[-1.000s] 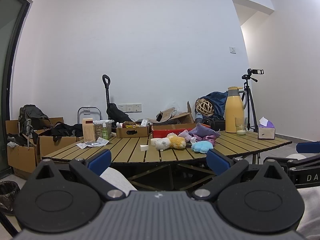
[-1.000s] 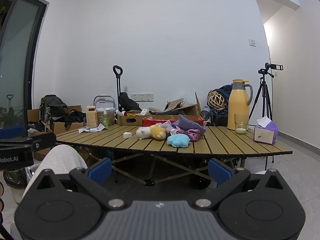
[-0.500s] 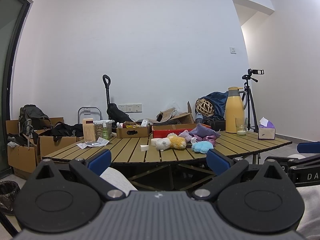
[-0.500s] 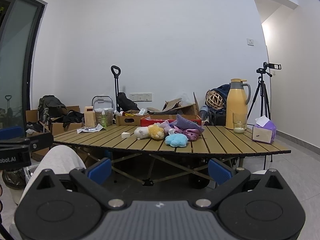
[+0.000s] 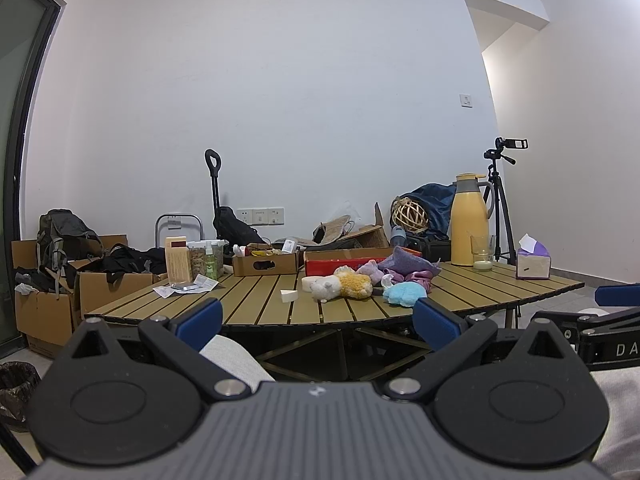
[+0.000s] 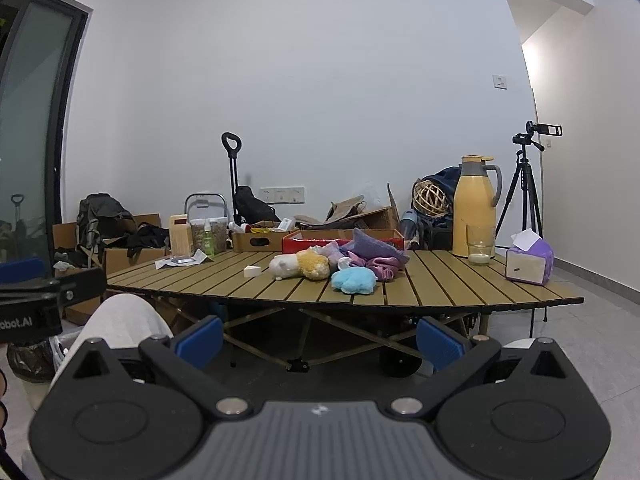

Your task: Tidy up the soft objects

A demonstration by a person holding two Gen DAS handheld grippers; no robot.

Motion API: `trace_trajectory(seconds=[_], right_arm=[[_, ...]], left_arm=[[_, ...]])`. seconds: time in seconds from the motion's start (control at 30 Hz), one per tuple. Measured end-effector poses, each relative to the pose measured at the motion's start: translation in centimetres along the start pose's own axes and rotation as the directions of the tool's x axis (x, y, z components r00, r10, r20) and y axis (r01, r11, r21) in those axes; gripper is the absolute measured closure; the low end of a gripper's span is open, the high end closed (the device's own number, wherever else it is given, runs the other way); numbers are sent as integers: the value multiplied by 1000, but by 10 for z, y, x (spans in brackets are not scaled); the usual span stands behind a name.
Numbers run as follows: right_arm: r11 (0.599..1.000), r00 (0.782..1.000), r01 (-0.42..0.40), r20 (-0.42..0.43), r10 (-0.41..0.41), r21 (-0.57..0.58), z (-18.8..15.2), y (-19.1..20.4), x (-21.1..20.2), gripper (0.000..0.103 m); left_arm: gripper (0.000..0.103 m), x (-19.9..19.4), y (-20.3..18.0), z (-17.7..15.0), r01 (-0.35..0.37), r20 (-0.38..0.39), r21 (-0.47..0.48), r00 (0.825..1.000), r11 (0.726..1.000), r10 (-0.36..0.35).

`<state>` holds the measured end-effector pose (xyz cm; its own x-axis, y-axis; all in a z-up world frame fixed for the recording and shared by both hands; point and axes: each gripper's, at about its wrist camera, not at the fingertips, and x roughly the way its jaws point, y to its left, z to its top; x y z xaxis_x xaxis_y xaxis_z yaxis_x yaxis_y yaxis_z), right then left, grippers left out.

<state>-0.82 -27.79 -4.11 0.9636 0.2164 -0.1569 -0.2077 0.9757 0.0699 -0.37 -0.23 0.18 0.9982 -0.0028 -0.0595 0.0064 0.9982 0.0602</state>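
Left gripper (image 5: 318,322): held low, in front of and below the tabletop (image 5: 256,304) edge, aimed level toward the far wall. Blue-padded fingers (image 5: 199,318) set wide apart, nothing between them. A light-trousered knee (image 5: 236,360) shows just behind the left finger.

Right gripper (image 6: 320,336): same attitude, low and level, short of the tabletop (image 6: 440,284). Jaws wide apart, empty. The other gripper's black body enters at the left edge of the right wrist view; the right one's enters at the right edge of the left wrist view. The two are held side by side, apart.

Soft objects: clustered near the middle of the slatted tabletop, well away from both grippers.
- White plush (image 6: 283,267) and yellow plush (image 6: 314,264), touching, lying on their sides.
- Light blue plush (image 6: 354,280) nearest the front edge, just right of the yellow one.
- Purple and pink cloth heap (image 6: 374,254) behind the blue plush, crumpled, one corner standing up.
- Whether the blue plush touches the heap: cannot tell.

Just behind the cluster sits a red box (image 6: 304,242). A small white wedge (image 6: 252,271) lies alone left of the white plush.

Right part of tabletop: yellow thermos jug (image 6: 476,204), a glass (image 6: 480,246) in front of it, purple tissue box (image 6: 528,264) nearer the right edge. Left rear: cardboard tray (image 6: 260,240), green bottle (image 6: 208,238), wooden block (image 6: 181,234).
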Motion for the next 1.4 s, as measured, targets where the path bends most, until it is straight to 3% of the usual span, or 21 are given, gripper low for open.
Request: trace_trajectory(seconds=[1.03,1.4], right_arm=[[999,1000,-11,18,11,-35,10,4,22,0],[1000,1000,-5,7,5,-13,19,-10,73,0]], left_arm=[[0,12,-2,1,10,-8,5,1000,1000,-10],[0,67,-2,9,60,-37,7,998,998,-59]])
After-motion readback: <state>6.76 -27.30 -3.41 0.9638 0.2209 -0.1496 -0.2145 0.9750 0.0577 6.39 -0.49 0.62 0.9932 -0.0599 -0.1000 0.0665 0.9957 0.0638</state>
